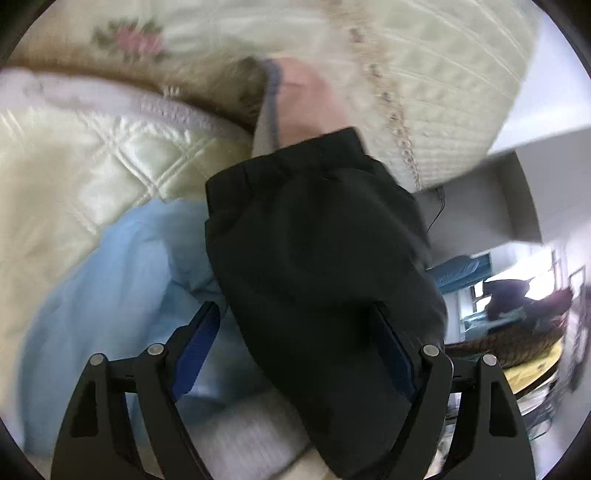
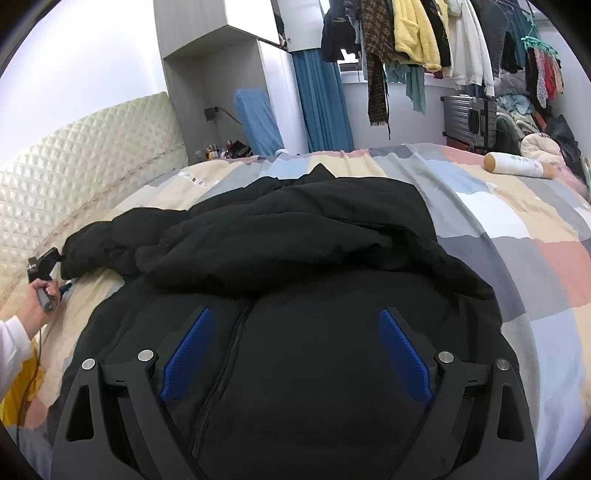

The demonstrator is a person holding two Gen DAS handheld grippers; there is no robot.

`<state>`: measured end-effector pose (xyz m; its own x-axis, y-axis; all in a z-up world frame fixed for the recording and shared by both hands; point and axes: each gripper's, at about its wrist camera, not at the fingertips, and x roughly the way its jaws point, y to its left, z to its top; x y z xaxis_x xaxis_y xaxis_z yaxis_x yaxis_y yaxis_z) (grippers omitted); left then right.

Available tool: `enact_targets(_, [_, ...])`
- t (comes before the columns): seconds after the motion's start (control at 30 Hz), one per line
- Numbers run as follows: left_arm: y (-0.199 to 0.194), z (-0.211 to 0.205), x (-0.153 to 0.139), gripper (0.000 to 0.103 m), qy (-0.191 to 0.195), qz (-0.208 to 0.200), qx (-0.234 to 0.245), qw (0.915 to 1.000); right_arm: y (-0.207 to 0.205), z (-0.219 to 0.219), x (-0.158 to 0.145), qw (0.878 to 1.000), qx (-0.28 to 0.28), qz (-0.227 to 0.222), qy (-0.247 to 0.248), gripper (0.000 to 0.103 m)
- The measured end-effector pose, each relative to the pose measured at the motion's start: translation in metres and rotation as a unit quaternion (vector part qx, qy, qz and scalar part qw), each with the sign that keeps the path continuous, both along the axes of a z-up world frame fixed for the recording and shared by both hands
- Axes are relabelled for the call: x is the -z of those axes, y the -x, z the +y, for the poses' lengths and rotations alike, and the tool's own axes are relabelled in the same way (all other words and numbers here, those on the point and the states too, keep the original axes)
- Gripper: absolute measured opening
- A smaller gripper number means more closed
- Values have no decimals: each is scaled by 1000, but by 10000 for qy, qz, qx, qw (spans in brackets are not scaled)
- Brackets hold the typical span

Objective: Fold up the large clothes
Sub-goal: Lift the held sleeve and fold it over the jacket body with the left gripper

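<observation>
The left wrist camera looked along its tool (image 1: pixel 295 343) from very close, angled at a black sleeve (image 1: pixel 317 258) with the cream headboard (image 1: pixel 443 110) beyond, blurred. The right wrist camera sat low over the bed (image 2: pixel 517 229), facing across the black coat (image 2: pixel 295 240) toward the hanging clothes (image 2: pixel 424 33). Both views shared the coat and the headboard (image 2: pixel 85 155).
</observation>
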<state>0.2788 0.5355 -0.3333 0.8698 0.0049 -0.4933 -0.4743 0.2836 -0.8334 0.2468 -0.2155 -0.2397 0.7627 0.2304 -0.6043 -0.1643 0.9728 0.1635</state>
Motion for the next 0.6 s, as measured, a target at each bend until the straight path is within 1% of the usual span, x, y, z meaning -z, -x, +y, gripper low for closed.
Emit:
enact_targets(0.1, [-5,3,2,82,18,-253,-23,9997,-6,-4,4,9999,133,56,-31,91])
enact_targets(0.17, [-7,0,-2,80,-83,-388,23,9992,-8,-5,5,9998,175,88,-3,91])
enact_targets(0.2, [-8,-3,-6,77,-168,-435,76,9989,-8,-6,6,9998,190,108,7,91])
enact_targets(0.27, [-12,-2,-8,60,-179,-477,172,9986,-8,-6,6,9997,204,138,44,91])
enact_targets(0.3, [-13,-3,-11,54,-183,-466,186,9986,-7,-6,6,9997,210,135,75,91])
enact_targets(0.33, [-12,-3,-14,41,-208,-472,177,9985,-6,-6,5,9997,214,124,91,91])
enact_targets(0.37, [-10,-4,-22,28,-281,-466,158,9984,-4,-7,3,9997,212,94,119,91])
enact_targets(0.4, [-9,-3,-30,22,-362,-465,149,9981,-2,-7,1,9996,212,70,150,91])
enact_targets(0.43, [-6,-4,-42,14,-499,-446,169,9976,-1,-7,-1,9996,206,53,172,91])
enact_targets(0.47, [-4,-6,-54,9,-669,-364,215,9969,2,-8,-3,9997,179,25,181,91])
enact_targets(0.5, [-3,-8,-63,7,-858,-256,224,9957,5,-8,-5,9998,135,-3,162,91])
enact_targets(0.53, [1,-12,-79,5,-1104,-159,166,9936,7,-9,-7,9998,100,-33,144,91])
enact_targets(0.6, [14,-21,-109,4,-1440,-25,-65,9896,13,-9,-11,9998,46,-106,166,91])
